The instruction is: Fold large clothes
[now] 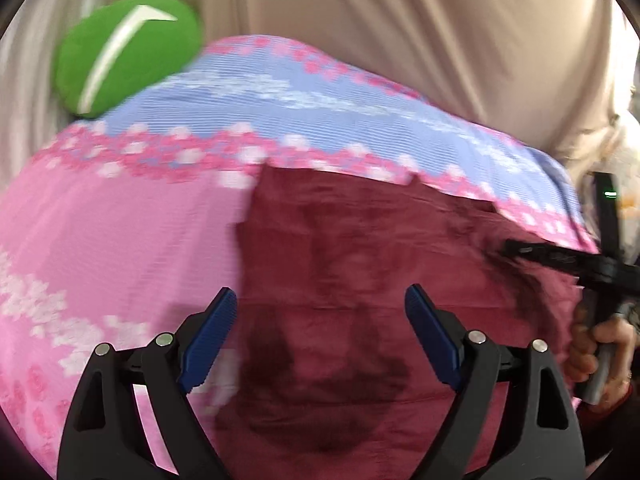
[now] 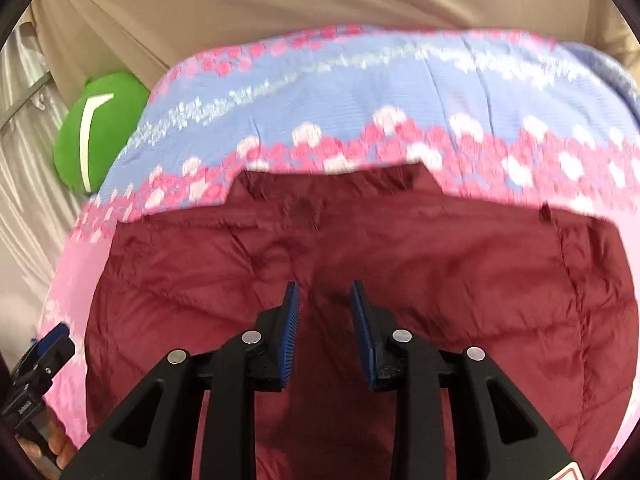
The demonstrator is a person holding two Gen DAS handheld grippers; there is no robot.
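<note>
A maroon quilted jacket (image 1: 360, 280) lies flat on a pink and blue flowered bedspread (image 1: 120, 220), its collar at the far edge. In the right wrist view the jacket (image 2: 440, 280) fills the middle. My left gripper (image 1: 320, 300) is open wide and empty above the jacket's left part. My right gripper (image 2: 324, 292) is open a narrower way and empty above the jacket's middle. The right gripper also shows at the right edge of the left wrist view (image 1: 560, 256), held by a hand. The left gripper shows at the lower left of the right wrist view (image 2: 52, 344).
A green cushion (image 1: 128, 52) with a white stripe sits at the bed's far left corner, also in the right wrist view (image 2: 100, 132). Beige curtains (image 1: 440, 40) hang behind the bed. The bedspread (image 2: 360, 92) reaches beyond the jacket on all sides.
</note>
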